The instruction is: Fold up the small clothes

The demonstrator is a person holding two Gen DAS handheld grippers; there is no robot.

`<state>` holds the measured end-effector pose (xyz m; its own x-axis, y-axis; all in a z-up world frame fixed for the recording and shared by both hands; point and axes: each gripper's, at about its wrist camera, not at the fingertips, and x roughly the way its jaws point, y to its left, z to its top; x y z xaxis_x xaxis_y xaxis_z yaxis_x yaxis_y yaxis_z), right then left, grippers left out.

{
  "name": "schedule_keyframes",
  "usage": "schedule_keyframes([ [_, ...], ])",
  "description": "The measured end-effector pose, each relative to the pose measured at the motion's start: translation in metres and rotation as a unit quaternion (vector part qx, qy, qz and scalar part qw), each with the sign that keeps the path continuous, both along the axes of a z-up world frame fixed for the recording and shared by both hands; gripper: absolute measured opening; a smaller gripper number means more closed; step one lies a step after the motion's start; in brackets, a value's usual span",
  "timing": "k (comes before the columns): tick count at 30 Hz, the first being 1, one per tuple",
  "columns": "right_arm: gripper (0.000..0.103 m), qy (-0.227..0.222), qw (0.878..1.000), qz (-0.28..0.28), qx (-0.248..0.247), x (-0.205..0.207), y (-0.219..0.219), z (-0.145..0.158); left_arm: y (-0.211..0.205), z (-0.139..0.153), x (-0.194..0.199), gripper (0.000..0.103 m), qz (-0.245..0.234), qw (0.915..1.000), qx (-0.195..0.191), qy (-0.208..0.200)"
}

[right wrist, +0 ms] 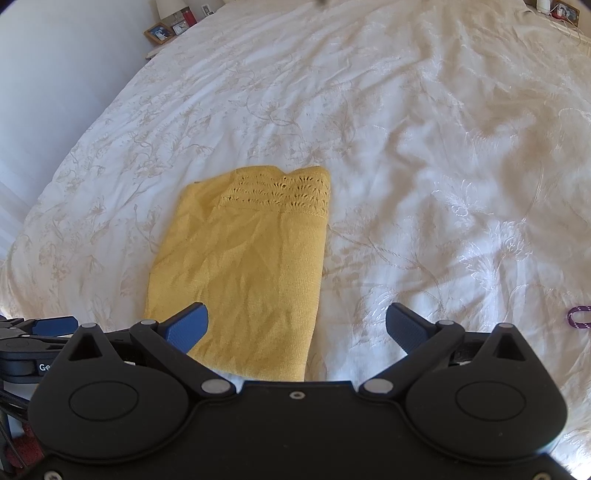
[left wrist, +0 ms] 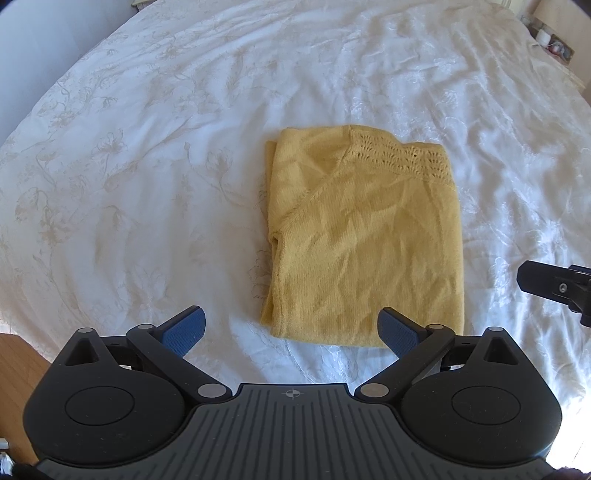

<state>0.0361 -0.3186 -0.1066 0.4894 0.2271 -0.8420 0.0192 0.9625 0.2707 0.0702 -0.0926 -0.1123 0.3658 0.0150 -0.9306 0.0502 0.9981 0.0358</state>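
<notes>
Item: yellow knit top, folded into a tall rectangle with the lace yoke at the far end. It lies flat on the white floral bedspread, near the bed's near edge.

Long axis: runs from 6 to 12 o'clock in both wrist views, away from the holder.

Left tongs: spread wide, holding nothing, poised above the bedspread just short of the top's near hem. From them the top lies at 12 to 1 o'clock; the right blue pad overlaps the hem's near right corner in the view, though contact cannot be told.

Right tongs: likewise spread wide and empty. From them the top lies at 11 o'clock; its right long edge runs up between the pads, and the left pad sits over the cloth.

Nearer hand: both are about equally close to the near hem, one toward each near corner.

Judgement: the top looks folded lengthwise already; a further fold would likely lift the near hem toward the yoke at 12 o'clock.

Other: purple cord loop at the right tongs' 3 o'clock; picture frame on a far nightstand.
</notes>
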Motion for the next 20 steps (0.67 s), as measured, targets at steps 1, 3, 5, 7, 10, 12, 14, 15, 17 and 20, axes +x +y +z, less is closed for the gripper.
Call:
schedule_keyframes([
  [1, 0.102, 0.001, 1.0, 0.0, 0.0, 0.0003, 0.0, -0.0002, 0.0, 0.0, 0.0002, 0.101, 0.0, 1.0, 0.0, 0.0],
  [3, 0.102, 0.002, 1.0, -0.001, 0.001, 0.0007, 0.0001, -0.0008, -0.0004, -0.0006, 0.0009, 0.101, 0.0, 1.0, 0.0, 0.001],
  [5, 0.102, 0.003, 1.0, -0.001, 0.002, 0.0009, 0.0, -0.0016, -0.0009, -0.0013, 0.0016, 0.101, -0.001, 1.0, 0.001, 0.002],
  [7, 0.102, 0.004, 1.0, -0.001, 0.003, 0.0015, -0.0002, -0.0026, -0.0012, -0.002, 0.0021, 0.101, -0.002, 1.0, 0.001, 0.003],
  [10, 0.102, 0.006, 1.0, -0.002, 0.004, 0.002, 0.0, -0.0037, -0.0023, -0.003, 0.0026, 0.101, -0.002, 1.0, 0.0, 0.004],
  [12, 0.102, 0.007, 1.0, -0.002, 0.005, 0.0025, 0.0, -0.0044, -0.0025, -0.0034, 0.0027, 0.101, -0.002, 1.0, 0.0, 0.005],
  [14, 0.102, 0.008, 1.0, -0.002, 0.006, 0.0027, 0.0001, -0.0052, -0.0029, -0.0038, 0.0026, 0.101, -0.003, 1.0, 0.001, 0.005],
  [15, 0.102, 0.009, 1.0, -0.002, 0.006, 0.0029, 0.0, -0.0055, -0.0035, -0.0037, 0.0027, 0.101, -0.002, 1.0, 0.001, 0.005],
  [17, 0.102, 0.01, 1.0, -0.003, 0.007, 0.0033, 0.0002, -0.0059, -0.0039, -0.0039, 0.0029, 0.101, -0.002, 1.0, 0.001, 0.005],
  [20, 0.102, 0.012, 1.0, -0.003, 0.008, 0.0041, 0.0007, -0.0068, -0.0043, -0.0047, 0.0033, 0.101, -0.002, 1.0, -0.001, 0.006],
])
